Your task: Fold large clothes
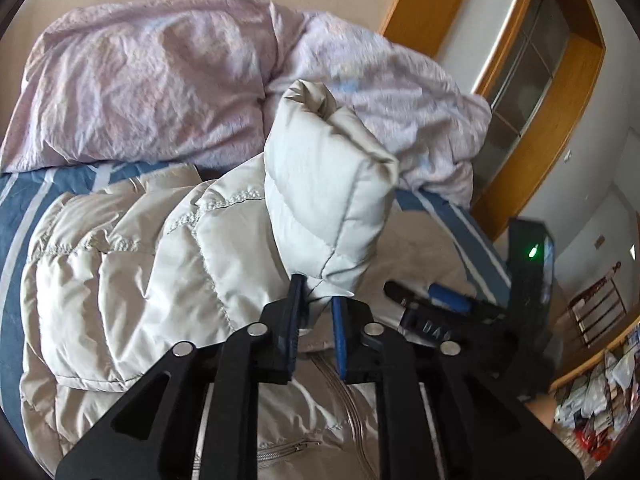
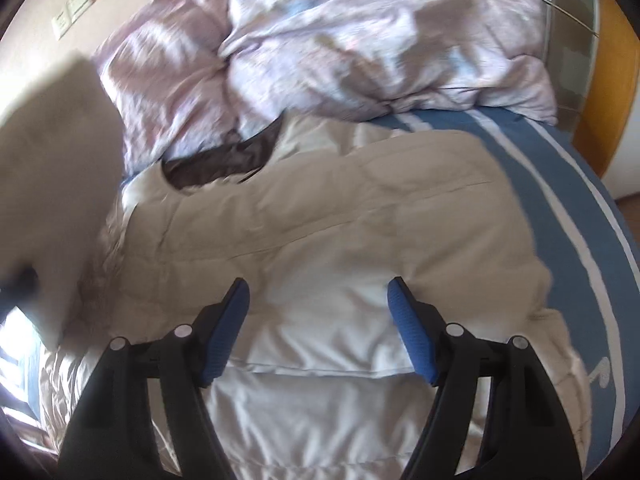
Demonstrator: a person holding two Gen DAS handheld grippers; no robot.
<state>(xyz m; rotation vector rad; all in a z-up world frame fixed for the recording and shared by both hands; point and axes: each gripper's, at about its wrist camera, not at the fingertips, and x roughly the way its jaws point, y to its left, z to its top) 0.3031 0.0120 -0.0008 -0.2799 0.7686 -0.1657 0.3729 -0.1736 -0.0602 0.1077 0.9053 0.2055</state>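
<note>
We see the pale quilted down jacket (image 1: 132, 280) spread on the blue-and-white striped bed (image 2: 568, 208), near its pillow end. Our left gripper (image 1: 316, 300) has the tip of the jacket's sleeve (image 1: 328, 184) between its narrowly parted jaws; we cannot tell whether they pinch it. Our right gripper (image 2: 318, 292) hangs released over the jacket's body. Lilac bedding (image 1: 140, 80) lies bunched behind. No label is readable on the jacket.

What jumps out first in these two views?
A puffy sleeve of the pale down jacket stands up at the centre of the left wrist view, its end between the fingers of the left gripper. The jacket lies spread on a blue striped sheet, with a crumpled pink duvet heaped behind it. The right gripper hangs wide open over the jacket, gripping nothing.
</note>
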